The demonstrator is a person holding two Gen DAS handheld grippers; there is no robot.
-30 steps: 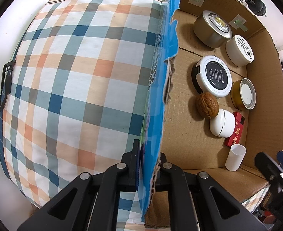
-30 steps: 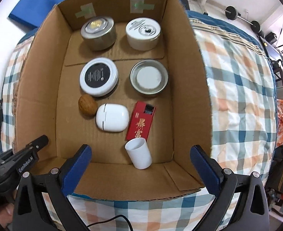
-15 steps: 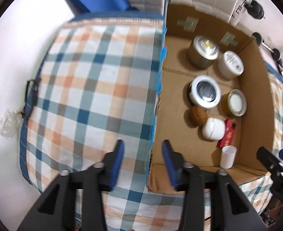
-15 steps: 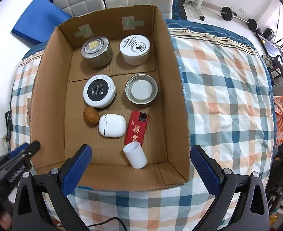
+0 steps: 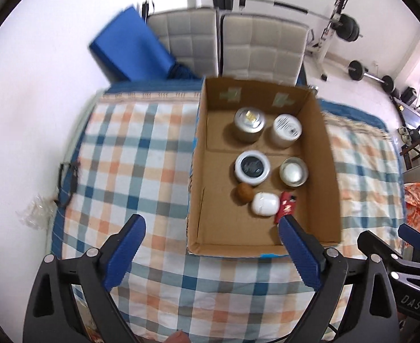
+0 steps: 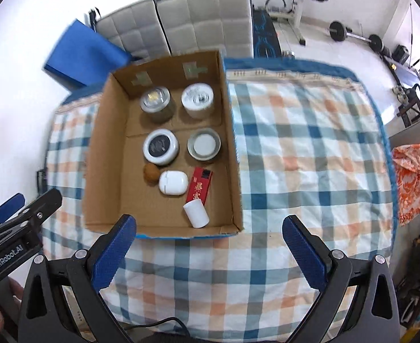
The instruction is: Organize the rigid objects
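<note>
An open cardboard box [image 6: 233,143] sits on a plaid cover. Inside it are a silver tin [image 6: 155,100], a white tin [image 6: 197,97], a black-lidded white jar [image 6: 161,146], a glass jar [image 6: 203,144], a walnut [image 6: 151,172], a white earbud case [image 6: 173,182], a red pack [image 6: 200,185] and a white cup [image 6: 196,214] lying on its side. My left gripper [image 5: 210,225] hovers high over the box's [image 5: 328,157] near left corner, its jaws opening wide and touching nothing. High over the box's near right corner, my right gripper [image 6: 208,223] is open and empty.
The plaid cover [image 6: 310,148] spreads wide to the right of the box and also to its left. A blue mat [image 6: 81,57] and grey padded seats [image 6: 198,20] stand behind. Weights lie on the floor beyond. An orange cloth [image 6: 415,171] hangs at the far right.
My left gripper let go of the box's left wall and opened wide. Both grippers rose well above the box, which now looks much smaller. The right gripper stayed open.
</note>
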